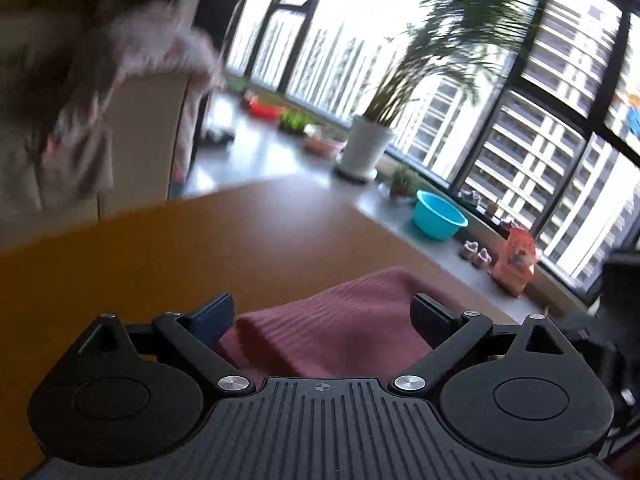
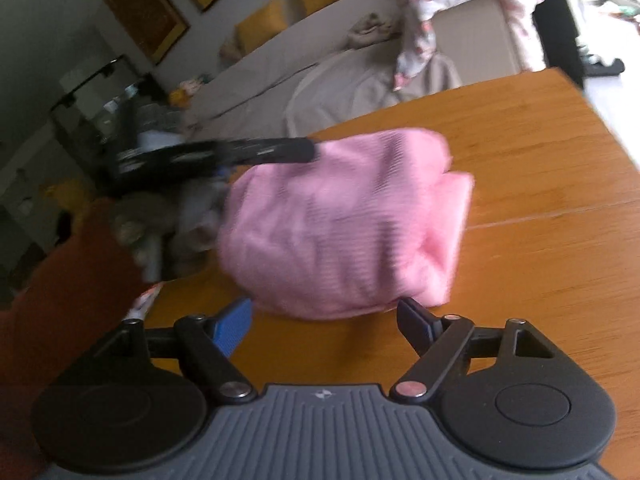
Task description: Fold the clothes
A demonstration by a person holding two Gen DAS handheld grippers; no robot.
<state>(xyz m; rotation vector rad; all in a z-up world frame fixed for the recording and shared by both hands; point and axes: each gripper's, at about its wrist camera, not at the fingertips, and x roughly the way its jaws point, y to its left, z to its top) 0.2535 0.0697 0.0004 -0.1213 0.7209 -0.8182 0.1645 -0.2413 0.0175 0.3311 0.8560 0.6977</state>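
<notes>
A folded pink ribbed garment (image 2: 340,224) lies on the wooden table (image 2: 540,208). In the left wrist view the garment (image 1: 332,328) looks dark pink and lies just under and ahead of my left gripper (image 1: 324,314), whose jaws stand wide apart with nothing between them. My right gripper (image 2: 326,318) is open too, just short of the garment's near edge. The left gripper (image 2: 208,156) also shows in the right wrist view, blurred, at the garment's far left side.
A beige sofa (image 2: 320,68) with a floral cloth (image 2: 424,32) stands behind the table. By the windows are a potted palm (image 1: 366,148), a blue basin (image 1: 438,216) and small items on the floor. The table's far edge (image 1: 280,184) is near.
</notes>
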